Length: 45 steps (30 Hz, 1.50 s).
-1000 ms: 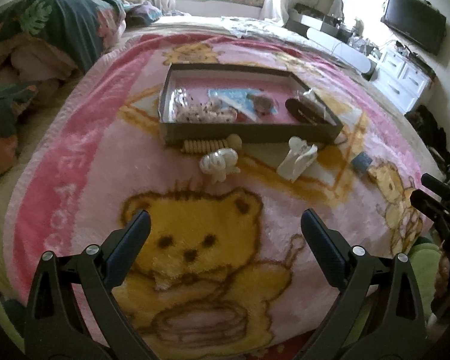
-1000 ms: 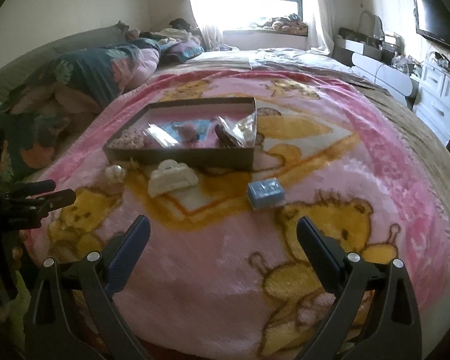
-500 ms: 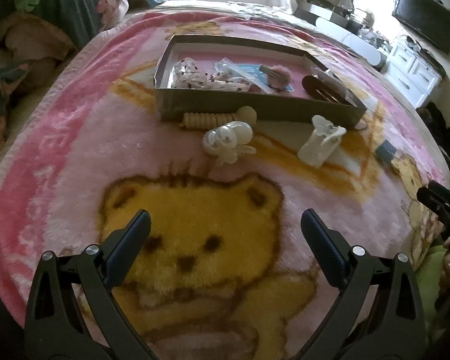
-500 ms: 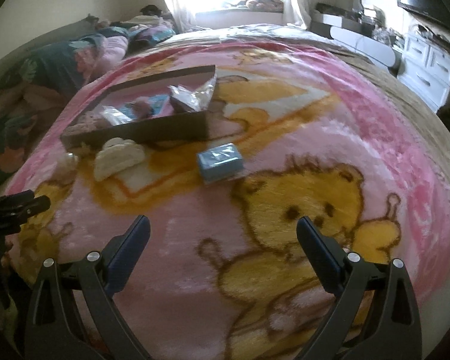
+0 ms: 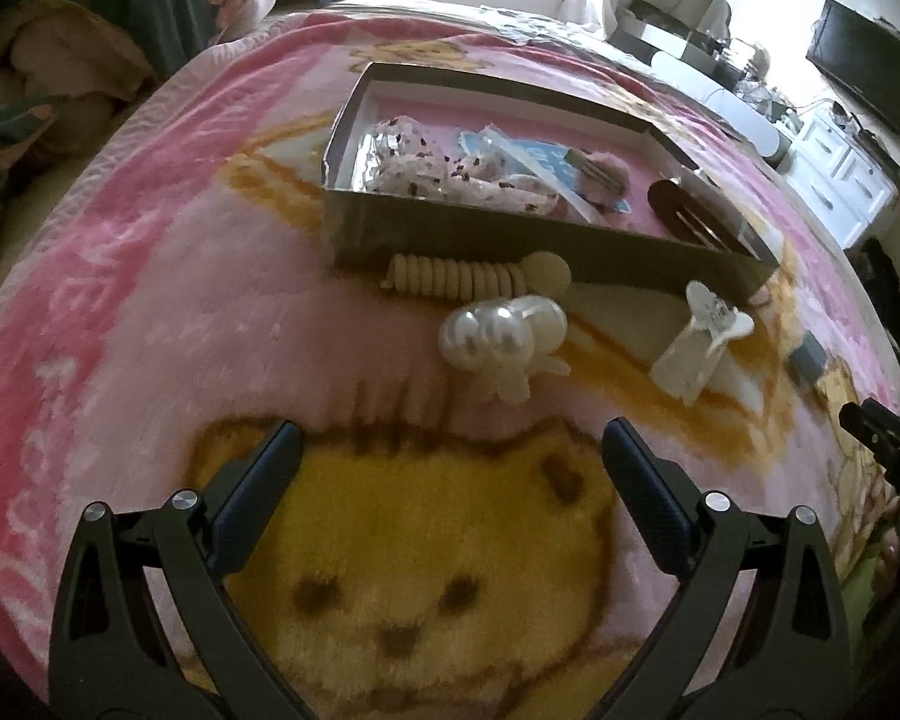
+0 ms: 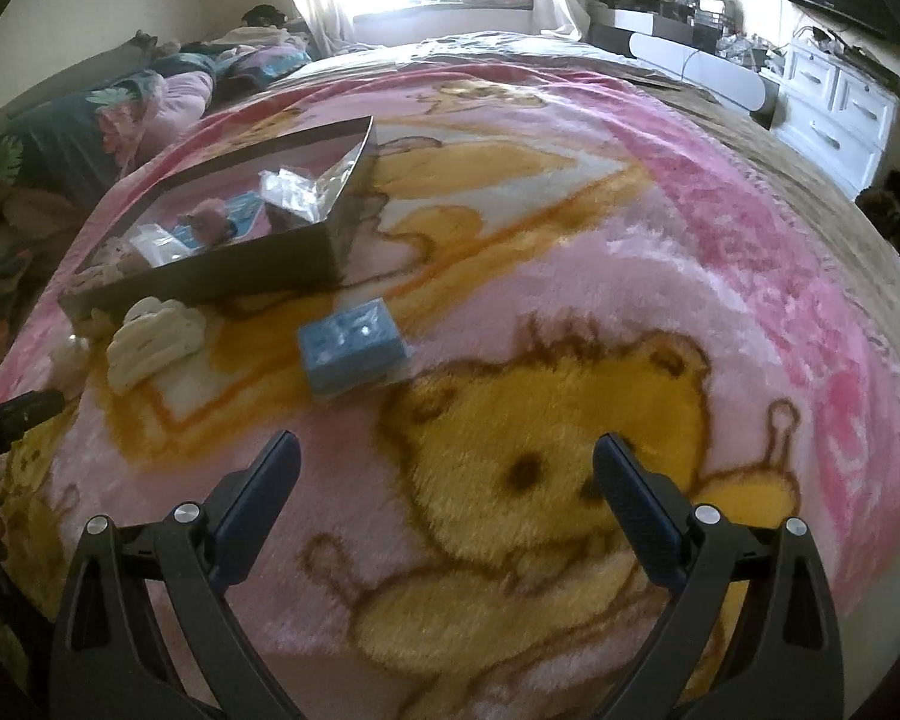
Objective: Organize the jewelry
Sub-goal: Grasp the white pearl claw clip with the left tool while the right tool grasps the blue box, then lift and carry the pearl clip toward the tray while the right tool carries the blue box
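A glossy pearl hair claw (image 5: pixel 501 333) lay on the plush pink bear blanket (image 5: pixel 150 312), just before a ribbed cream spiral tie (image 5: pixel 468 276) against the shallow cardboard tray (image 5: pixel 510 234). A small blue box (image 6: pixel 354 345) sat apart. The left gripper (image 5: pixel 450 456) and right gripper (image 6: pixel 447 462) hovered, jaws wide, empty.

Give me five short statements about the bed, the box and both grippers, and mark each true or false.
1. The left gripper is open and empty. True.
2. The pearl hair clip lies inside the box. False: it lies on the blanket, in front of the box.
3. The blue packet lies outside the box. True.
4. The right gripper holds the blue packet. False: it is open and empty.
5. The box is closed. False: it is open, with items inside.
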Available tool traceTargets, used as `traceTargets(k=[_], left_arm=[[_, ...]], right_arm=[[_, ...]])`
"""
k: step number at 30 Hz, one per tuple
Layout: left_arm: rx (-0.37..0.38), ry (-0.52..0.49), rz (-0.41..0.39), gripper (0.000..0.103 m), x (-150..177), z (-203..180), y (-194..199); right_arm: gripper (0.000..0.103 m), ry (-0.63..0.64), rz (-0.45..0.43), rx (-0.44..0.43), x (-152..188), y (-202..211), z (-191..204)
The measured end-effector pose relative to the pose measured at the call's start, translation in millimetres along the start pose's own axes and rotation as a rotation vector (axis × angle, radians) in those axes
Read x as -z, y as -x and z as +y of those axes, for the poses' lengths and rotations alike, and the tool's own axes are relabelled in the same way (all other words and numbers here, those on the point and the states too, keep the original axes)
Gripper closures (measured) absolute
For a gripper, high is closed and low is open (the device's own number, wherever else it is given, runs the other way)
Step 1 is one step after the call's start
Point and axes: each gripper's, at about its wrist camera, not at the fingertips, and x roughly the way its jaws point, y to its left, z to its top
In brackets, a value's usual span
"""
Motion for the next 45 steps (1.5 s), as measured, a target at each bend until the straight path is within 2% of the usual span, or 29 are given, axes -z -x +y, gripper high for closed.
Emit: traceTargets(k=[6, 9, 13, 14, 16, 17, 19, 23, 24, 26, 27, 28, 33, 45], left_arm=[[0.017, -0.002, -0.018, 0.01, -13.9, -9.0, -8.1], [0.025, -0.007, -0.022, 0.015, -20.9, -14.0, -14.3], [0.039, -0.021, -0.018, 0.034, -27.9, -23.5, -23.4], [0.039, -0.027, -0.013, 0.043, -28.4, -25.7, -25.5], [0.039, -0.04, -0.014, 0.049, -28.5, -28.5, -27.7], [0.041, -0.047, -0.015, 0.058, -28.8, -28.6, -27.9], [0.046, -0.059, -0.014, 0.071, -29.1, -28.5, -28.6], [0.059, -0.067, -0.013, 0.071, -28.3, -26.3, -26.9], [0.063, -0.069, -0.013, 0.071, -27.7, -26.1, -25.8], [0.077, -0.065, -0.014, 0.071, -26.2, -25.6, -23.0], [0.085, -0.064, -0.012, 0.071, -25.0, -25.4, -21.2], [0.088, -0.064, -0.011, 0.071, -23.8, -25.8, -19.6], [0.098, -0.071, -0.014, 0.071, -19.1, -26.2, -9.3], [0.081, -0.065, -0.022, 0.071, -2.9, -14.7, 19.5]], right_arm=[[0.006, 0.015, 0.018, -0.011, -14.3, -12.0, 2.6], [0.006, 0.037, 0.024, -0.017, -22.5, -18.0, 9.7], [0.006, 0.097, 0.025, -0.03, -33.2, -28.0, 23.5], [0.006, 0.11, 0.027, -0.032, -35.5, -31.5, 26.6], [0.006, 0.128, 0.034, -0.038, -38.7, -38.1, 31.4], [0.006, 0.134, 0.039, -0.045, -39.9, -41.7, 32.7], [0.006, 0.147, 0.054, -0.055, -42.0, -50.0, 35.4], [0.01, 0.162, 0.066, -0.057, -40.6, -58.0, 37.2], [0.02, 0.166, 0.066, -0.061, -39.4, -58.2, 37.5], [0.031, 0.176, 0.061, -0.069, -37.2, -56.9, 38.3], [0.045, 0.178, 0.057, -0.079, -36.2, -55.6, 38.8], [0.055, 0.176, 0.055, -0.098, -35.0, -54.1, 39.0], [0.055, 0.193, 0.039, -0.106, -25.4, -45.8, 48.3], [0.055, 0.257, 0.034, -0.247, -3.5, -12.7, 95.3]])
